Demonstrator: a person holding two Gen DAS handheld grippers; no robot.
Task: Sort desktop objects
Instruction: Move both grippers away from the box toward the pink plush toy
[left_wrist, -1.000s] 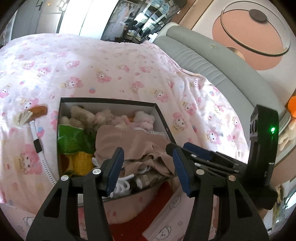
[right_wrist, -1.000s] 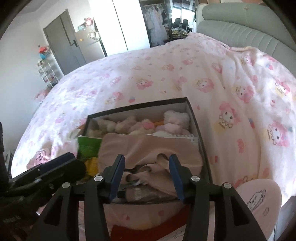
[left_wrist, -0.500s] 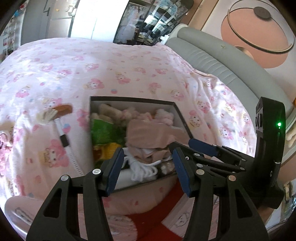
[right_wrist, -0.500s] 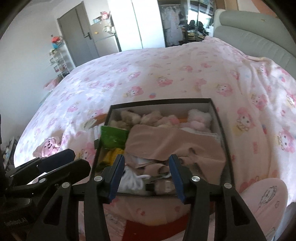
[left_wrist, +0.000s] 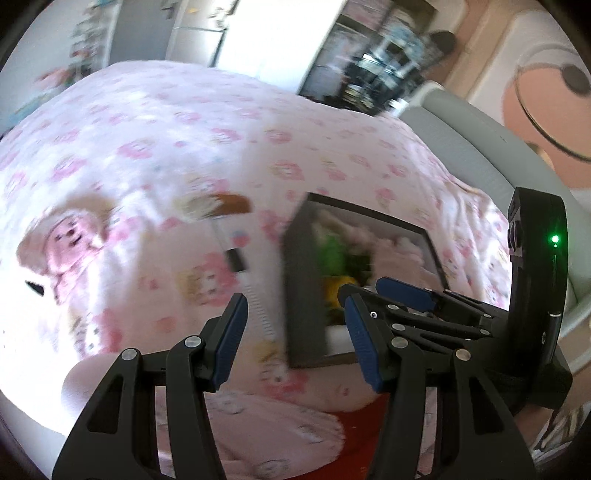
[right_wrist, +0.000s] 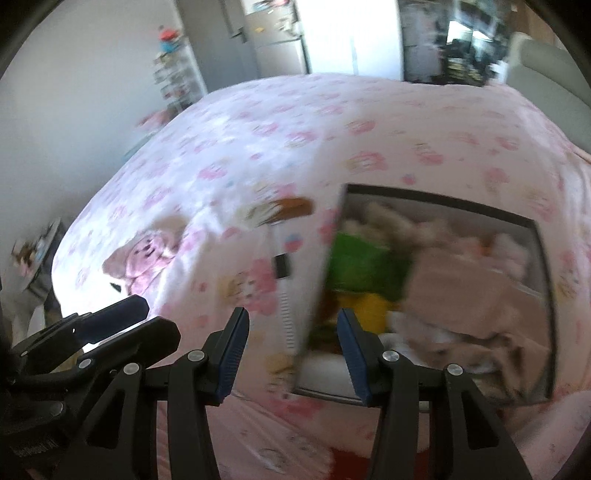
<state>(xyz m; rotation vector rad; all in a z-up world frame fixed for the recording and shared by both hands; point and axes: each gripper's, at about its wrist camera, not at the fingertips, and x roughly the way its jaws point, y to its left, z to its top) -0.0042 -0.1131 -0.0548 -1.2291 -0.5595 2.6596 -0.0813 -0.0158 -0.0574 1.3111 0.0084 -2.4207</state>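
Both views are blurred. A bed under a pink cartoon-print quilt (right_wrist: 332, 122) fills most of the room; grey doors and a cluttered shelf stand at its far left, a white wardrobe behind, a grey padded headboard (left_wrist: 480, 147) at right. Taking the dark-rimmed open cardboard box (right_wrist: 443, 201) as landmark: well left of it lies a pink plush toy (right_wrist: 142, 254); just left of it, a brown-handled pale brush (right_wrist: 284, 210) and a white strap with a black buckle (right_wrist: 286, 295). Inside it sit green, yellow and beige soft items. The left gripper (left_wrist: 291, 332) and right gripper (right_wrist: 291, 339) hover near the box's left wall, fingers half-spread and empty.
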